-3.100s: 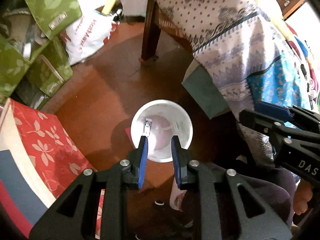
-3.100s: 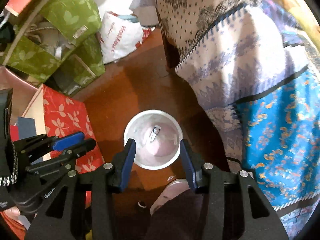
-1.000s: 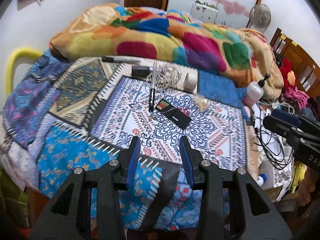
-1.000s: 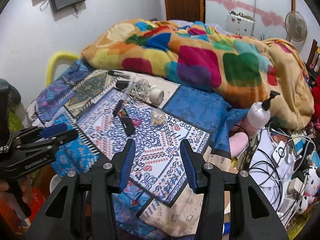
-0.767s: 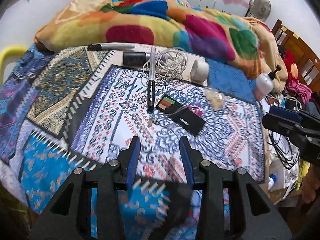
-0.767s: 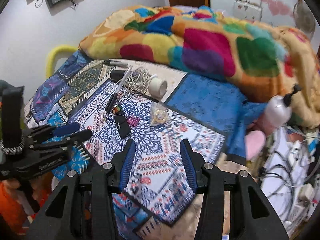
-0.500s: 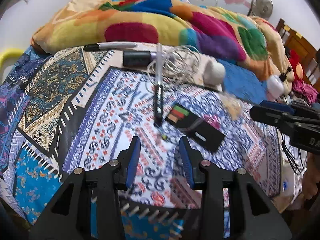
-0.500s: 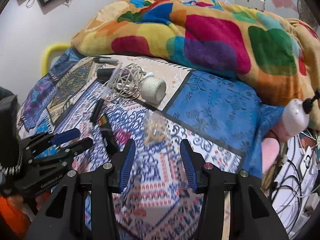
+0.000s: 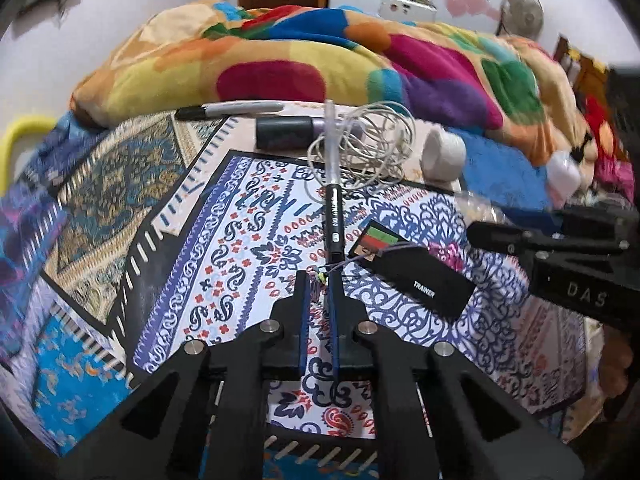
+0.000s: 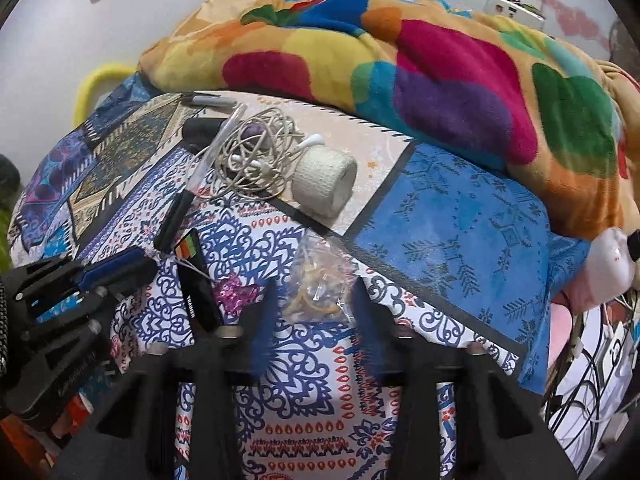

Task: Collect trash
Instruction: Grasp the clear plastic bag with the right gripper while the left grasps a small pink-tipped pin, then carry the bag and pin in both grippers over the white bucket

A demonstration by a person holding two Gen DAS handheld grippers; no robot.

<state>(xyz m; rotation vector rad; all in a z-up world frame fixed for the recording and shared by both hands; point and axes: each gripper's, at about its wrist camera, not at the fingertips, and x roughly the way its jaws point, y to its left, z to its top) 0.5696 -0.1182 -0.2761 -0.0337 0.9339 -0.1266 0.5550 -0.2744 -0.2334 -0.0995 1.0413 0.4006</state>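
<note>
The left gripper pinches a tiny green-and-purple scrap on the bed. The right gripper, spread wide, frames a crinkly clear plastic bag; both remain uncollected.

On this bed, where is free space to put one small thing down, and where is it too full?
Free: the plain blue cloth between the blanket and the plastic bag, and the patterned cloth left of the pen. Crowded: the middle, where the coiled cable, bandage roll and black tag lie close.
</note>
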